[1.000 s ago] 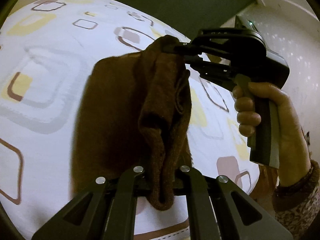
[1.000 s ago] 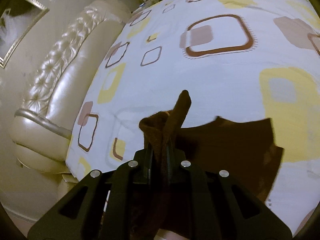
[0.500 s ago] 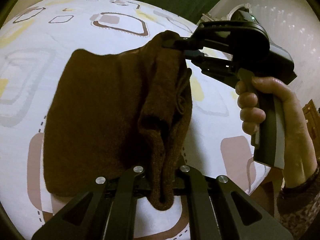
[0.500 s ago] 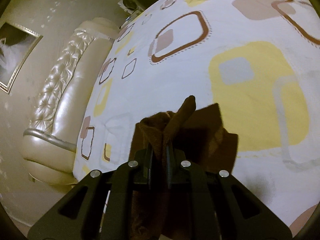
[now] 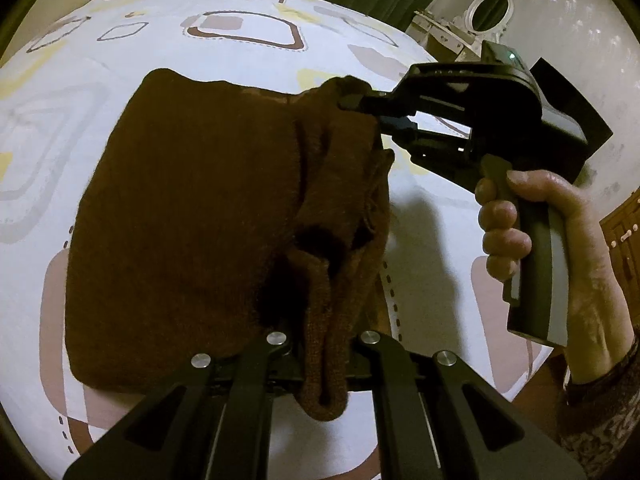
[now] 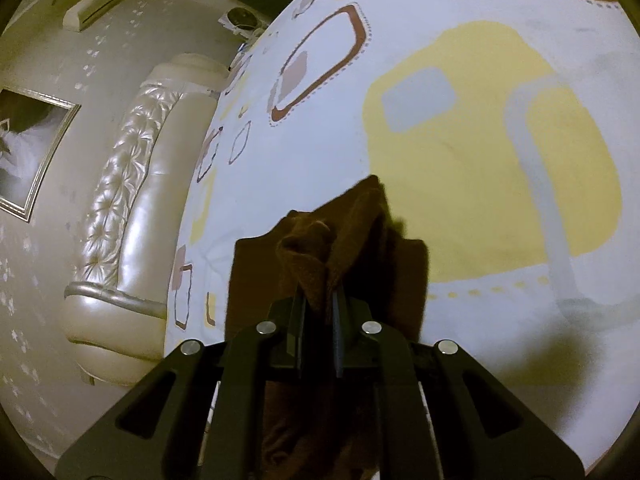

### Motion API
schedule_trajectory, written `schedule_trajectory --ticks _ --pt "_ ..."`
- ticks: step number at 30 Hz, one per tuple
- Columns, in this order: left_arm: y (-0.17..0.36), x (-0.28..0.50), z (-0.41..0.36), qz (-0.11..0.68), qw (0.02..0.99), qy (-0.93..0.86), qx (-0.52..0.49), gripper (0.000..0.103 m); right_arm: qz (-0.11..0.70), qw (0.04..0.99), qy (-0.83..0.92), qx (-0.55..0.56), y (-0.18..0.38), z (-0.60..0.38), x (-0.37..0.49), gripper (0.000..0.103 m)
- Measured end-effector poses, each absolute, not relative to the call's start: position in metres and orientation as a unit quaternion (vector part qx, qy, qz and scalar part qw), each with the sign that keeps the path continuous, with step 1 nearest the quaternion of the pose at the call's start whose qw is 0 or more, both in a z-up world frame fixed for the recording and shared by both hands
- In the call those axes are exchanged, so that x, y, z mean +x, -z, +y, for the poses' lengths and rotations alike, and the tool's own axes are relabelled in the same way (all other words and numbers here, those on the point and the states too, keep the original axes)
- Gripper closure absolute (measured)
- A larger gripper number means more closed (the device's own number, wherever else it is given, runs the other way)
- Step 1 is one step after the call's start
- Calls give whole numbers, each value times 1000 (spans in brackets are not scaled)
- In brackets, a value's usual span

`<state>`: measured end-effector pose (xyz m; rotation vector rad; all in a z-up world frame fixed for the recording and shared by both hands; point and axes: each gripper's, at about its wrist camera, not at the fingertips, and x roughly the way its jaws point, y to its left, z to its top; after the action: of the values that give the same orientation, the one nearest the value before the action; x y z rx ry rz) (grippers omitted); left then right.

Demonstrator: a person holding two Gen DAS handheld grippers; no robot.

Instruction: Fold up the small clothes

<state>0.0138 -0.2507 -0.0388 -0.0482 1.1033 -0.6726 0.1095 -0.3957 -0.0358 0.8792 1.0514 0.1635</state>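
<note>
A brown knitted garment (image 5: 192, 216) spreads over the patterned bed sheet (image 5: 120, 40), its right edge bunched and lifted. My left gripper (image 5: 324, 344) is shut on the near end of that bunched edge, a fold hanging over its jaws. The right gripper (image 5: 360, 110), held by a person's hand (image 5: 508, 232), pinches the far end of the same edge. In the right wrist view the right gripper (image 6: 320, 304) is shut on a tuft of the brown garment (image 6: 344, 232), which sticks up past its fingers. The rest of the cloth hangs below, mostly hidden.
A padded cream headboard (image 6: 132, 184) runs along the bed's left side in the right wrist view, with a framed picture (image 6: 32, 152) on the wall. A white ornate cabinet (image 5: 472, 28) and a wooden door (image 5: 624, 240) stand beyond the bed's far right edge.
Both grippers have come down toward the bed with the garment. Its body, hanging bunched a second ago, now lies spread wide and flat on the sheet to the left.
</note>
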Motion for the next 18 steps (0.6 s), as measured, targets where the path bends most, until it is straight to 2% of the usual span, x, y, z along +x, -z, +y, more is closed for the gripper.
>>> schedule_trajectory --ticks 18 --pt "41 1 -257 508 805 306 2 97 479 754 -72 444 66 -414 95 93"
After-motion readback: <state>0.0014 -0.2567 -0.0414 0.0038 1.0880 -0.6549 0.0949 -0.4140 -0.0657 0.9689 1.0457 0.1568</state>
